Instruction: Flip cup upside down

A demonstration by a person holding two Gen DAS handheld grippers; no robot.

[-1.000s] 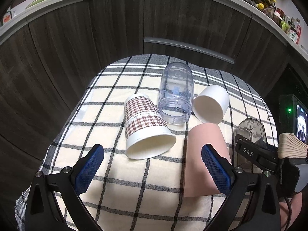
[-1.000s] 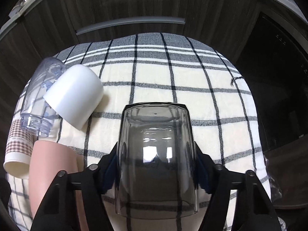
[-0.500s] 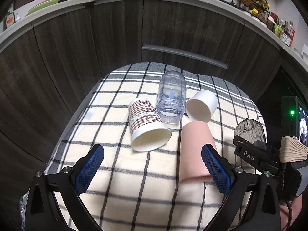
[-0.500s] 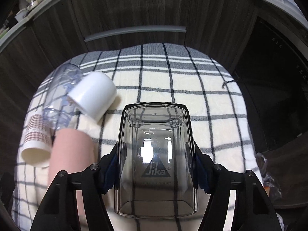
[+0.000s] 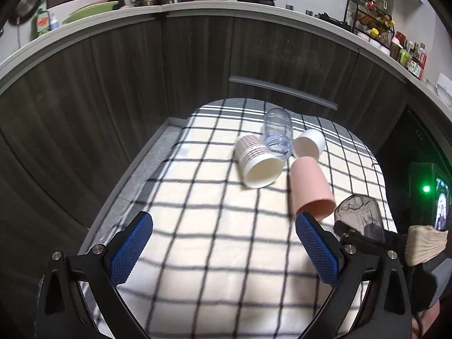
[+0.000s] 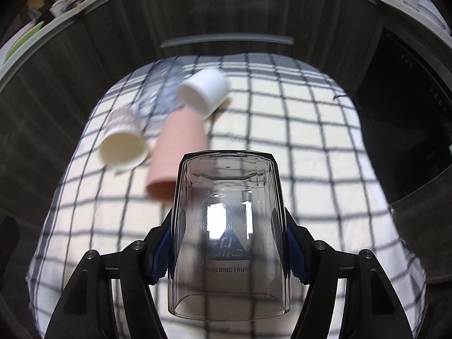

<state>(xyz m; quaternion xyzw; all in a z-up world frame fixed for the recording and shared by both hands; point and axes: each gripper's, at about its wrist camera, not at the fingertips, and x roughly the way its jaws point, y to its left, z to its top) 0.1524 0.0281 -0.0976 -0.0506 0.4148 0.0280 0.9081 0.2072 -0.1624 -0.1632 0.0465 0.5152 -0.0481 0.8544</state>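
Observation:
My right gripper (image 6: pixel 228 243) is shut on a clear smoky cup (image 6: pixel 228 226) with a printed logo, held above the checked cloth (image 6: pixel 310 147) with its base pointing away from the camera. The same cup (image 5: pixel 357 212) and right gripper show at the right edge of the left wrist view. My left gripper (image 5: pixel 223 248) is open and empty above the near part of the cloth (image 5: pixel 197 226). A pink cup (image 5: pixel 310 189), a patterned paper cup (image 5: pixel 258 161), a clear plastic cup (image 5: pixel 276 134) and a white cup (image 5: pixel 308 147) lie on their sides further back.
Dark wooden cabinet fronts (image 5: pixel 197 65) curve around behind the table, with a cluttered counter above. A device with a green light (image 5: pixel 426 189) stands at the right. In the right wrist view the lying cups sit left of centre, the pink cup (image 6: pixel 175 152) nearest the held cup.
Both grippers have risen and pulled back from the table, so the lying cups look smaller and farther. The right gripper still holds the clear cup, now higher above the cloth.

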